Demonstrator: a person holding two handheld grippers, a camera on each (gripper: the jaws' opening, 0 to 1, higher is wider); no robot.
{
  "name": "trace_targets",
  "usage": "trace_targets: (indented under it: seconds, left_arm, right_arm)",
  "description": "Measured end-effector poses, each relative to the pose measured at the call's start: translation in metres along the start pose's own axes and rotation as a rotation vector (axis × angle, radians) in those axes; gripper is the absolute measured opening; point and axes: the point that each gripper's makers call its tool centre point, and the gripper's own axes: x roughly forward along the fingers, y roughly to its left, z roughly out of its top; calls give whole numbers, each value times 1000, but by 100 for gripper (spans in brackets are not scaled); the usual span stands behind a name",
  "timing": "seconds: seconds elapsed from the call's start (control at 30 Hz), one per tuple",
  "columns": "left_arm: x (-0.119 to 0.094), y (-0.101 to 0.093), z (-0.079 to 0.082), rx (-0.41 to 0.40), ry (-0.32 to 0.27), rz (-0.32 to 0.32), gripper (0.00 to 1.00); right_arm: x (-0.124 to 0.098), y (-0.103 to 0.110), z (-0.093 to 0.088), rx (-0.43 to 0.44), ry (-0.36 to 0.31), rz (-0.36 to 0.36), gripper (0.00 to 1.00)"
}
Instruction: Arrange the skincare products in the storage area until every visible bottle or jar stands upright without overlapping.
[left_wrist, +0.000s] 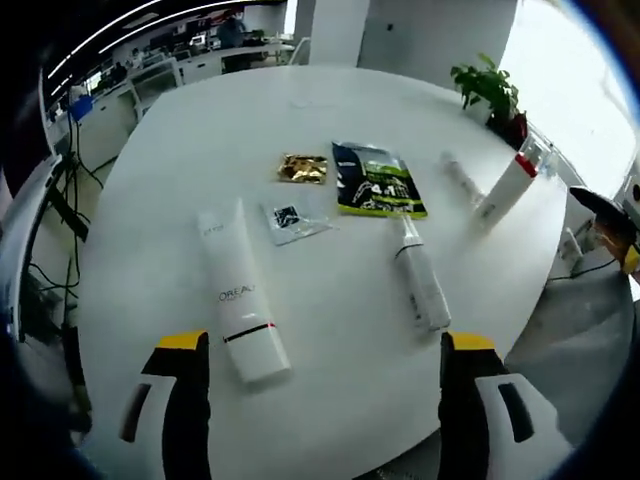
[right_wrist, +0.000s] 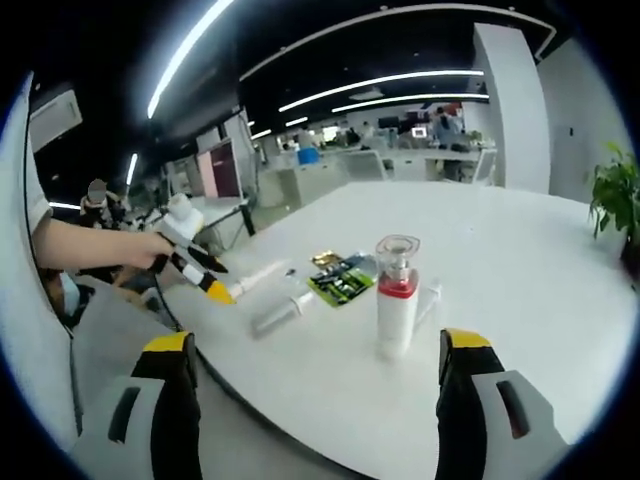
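Note:
A white L'Oreal tube (left_wrist: 240, 295) lies flat on the round white table (left_wrist: 200, 130), just ahead of my left gripper (left_wrist: 327, 342), whose jaws are open and hold nothing. A white pump bottle (left_wrist: 420, 275) lies on its side to the tube's right, and a thin small tube (left_wrist: 460, 178) lies farther back. A white bottle with a red band (left_wrist: 507, 188) stands upright near the far edge. In the right gripper view that bottle (right_wrist: 397, 295) stands a short way ahead of my open right gripper (right_wrist: 320, 342). The lying tube (right_wrist: 255, 277) and pump bottle (right_wrist: 280, 313) are beyond it.
A green-and-black packet (left_wrist: 375, 180), a gold sachet (left_wrist: 303, 168) and a small clear sachet (left_wrist: 290, 218) lie mid-table. A potted plant (left_wrist: 490, 90) stands at the far edge. A person's hand holds the left gripper (right_wrist: 195, 255) off the table's edge. Office desks fill the background.

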Motion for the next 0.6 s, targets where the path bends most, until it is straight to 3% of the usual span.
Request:
trace_targets:
  seconds: [0.23,0.6]
  left_arm:
    - [13,19,4,-2,78,16,79]
    - [31,41,20,-14,150,65,66]
  right_arm:
    - [1,-1,-3,8,11,-2,100]
    - [1,-1,-1,28,10,-12,99]
